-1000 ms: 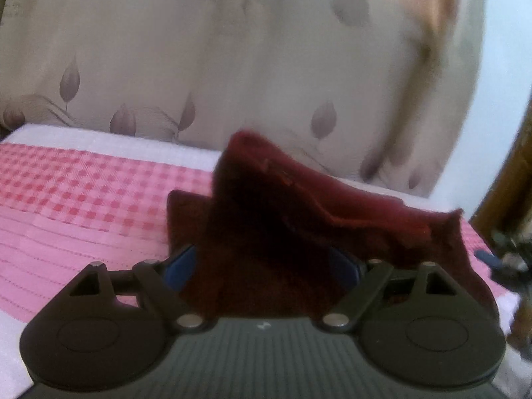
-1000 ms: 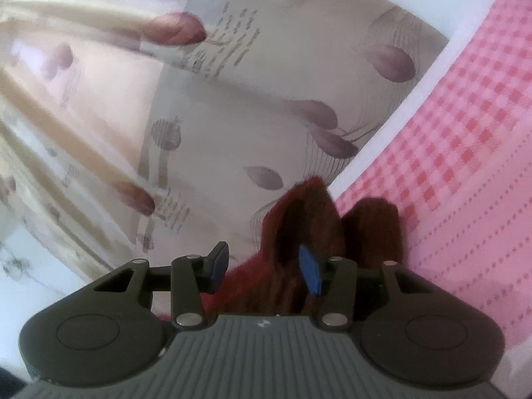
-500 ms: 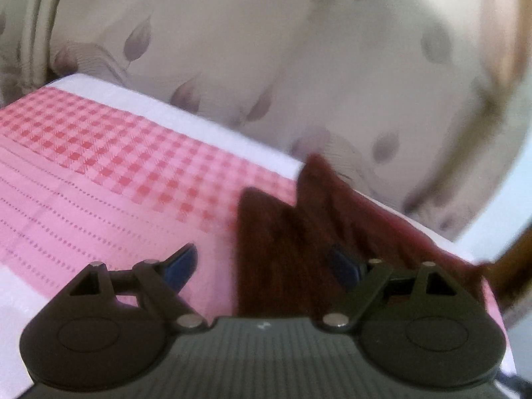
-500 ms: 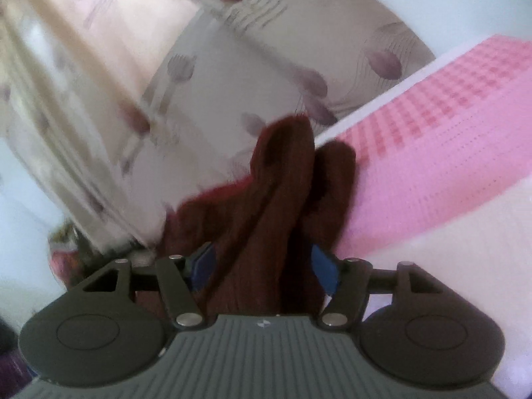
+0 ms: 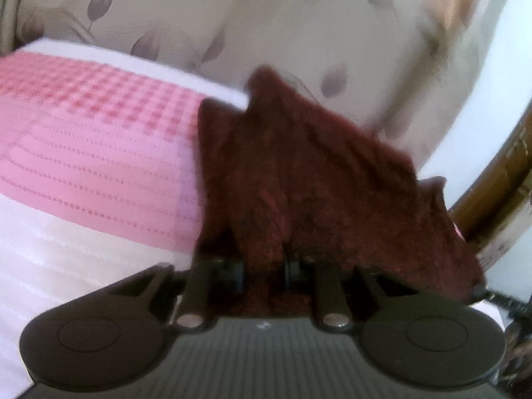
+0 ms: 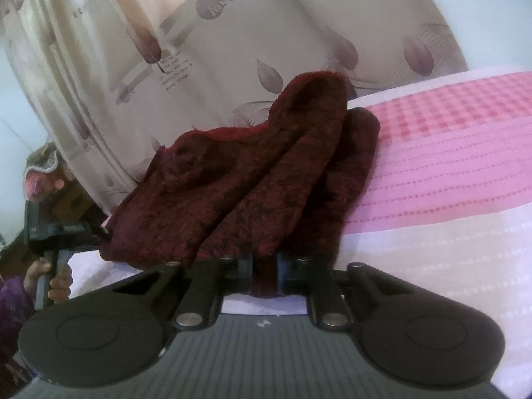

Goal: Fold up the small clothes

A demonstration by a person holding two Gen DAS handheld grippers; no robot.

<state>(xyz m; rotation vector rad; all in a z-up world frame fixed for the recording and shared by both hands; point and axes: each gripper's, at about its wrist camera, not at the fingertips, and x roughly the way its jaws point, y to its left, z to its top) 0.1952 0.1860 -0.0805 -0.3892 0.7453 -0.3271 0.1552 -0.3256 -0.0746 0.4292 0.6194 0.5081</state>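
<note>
A dark red fuzzy garment (image 5: 299, 183) lies bunched at the edge of the bed, lifted in a peak. My left gripper (image 5: 262, 269) has its jaws closing, and the pads press on a fold of the garment's near edge. In the right wrist view the same garment (image 6: 249, 183) rises in two ridges. My right gripper (image 6: 264, 272) is closing too, with a narrow strip of the cloth pinched between its pads. The left gripper (image 6: 99, 232) shows there at the garment's left corner, held by a hand (image 6: 56, 282).
A pink checked and striped bedspread (image 5: 99, 149) covers the bed, with a white band (image 6: 449, 266) nearest me. A beige curtain (image 6: 232, 50) with leaf prints hangs close behind the bed's far edge. Brown wooden furniture (image 5: 498, 183) stands at the right.
Both grippers went from open around the garment to closed on its near edge. The left view slid right and down towards the cloth; the right view rolled until the bed looks level.
</note>
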